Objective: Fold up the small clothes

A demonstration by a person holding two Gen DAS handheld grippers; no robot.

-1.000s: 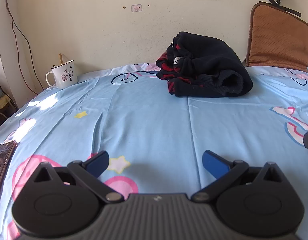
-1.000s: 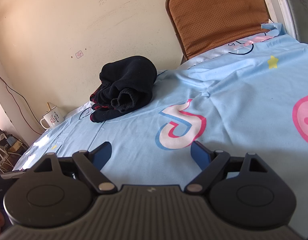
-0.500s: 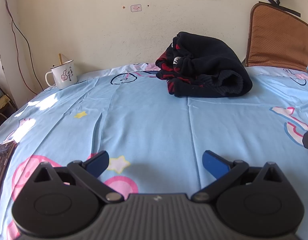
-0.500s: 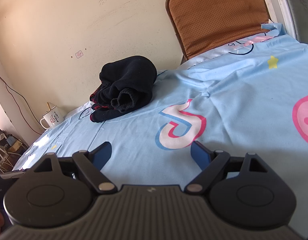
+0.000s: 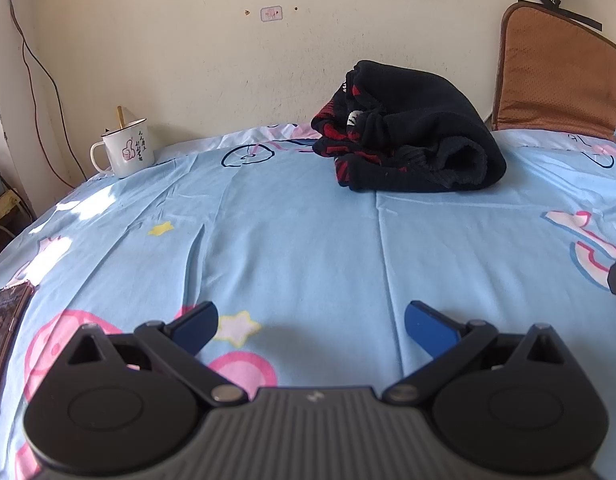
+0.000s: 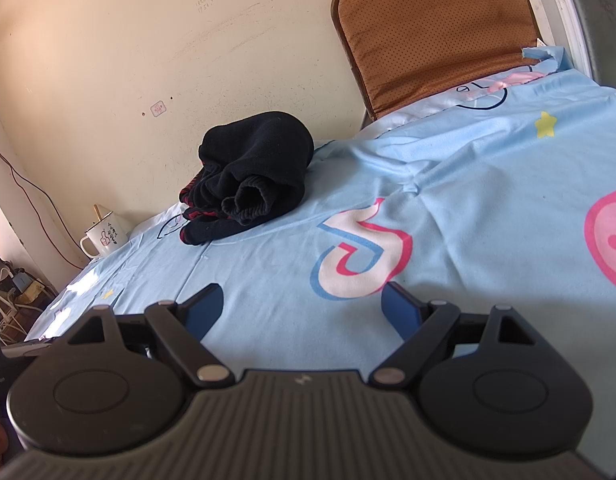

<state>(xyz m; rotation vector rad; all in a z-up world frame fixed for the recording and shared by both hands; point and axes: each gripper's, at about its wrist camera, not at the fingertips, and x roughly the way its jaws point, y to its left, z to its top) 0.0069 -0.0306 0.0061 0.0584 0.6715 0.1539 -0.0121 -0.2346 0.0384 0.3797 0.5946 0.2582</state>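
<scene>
Both claws, left [image 5: 309,322] and right [image 6: 302,306], spread, empty, low over bed [image 5: 308,240]. Sweater [image 5: 411,148] (bundled) well apart; judge: pinch an outer edge, not the bulk.

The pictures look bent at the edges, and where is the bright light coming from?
Left wrist view: the fisheye lens bows the wall and sheet edges; sunlight patches lie at the left by the mug. Right wrist view: same bowing, tilted; the cushion is sunlit, and shade covers the sheet near the right gripper. Both are sharp.
</scene>
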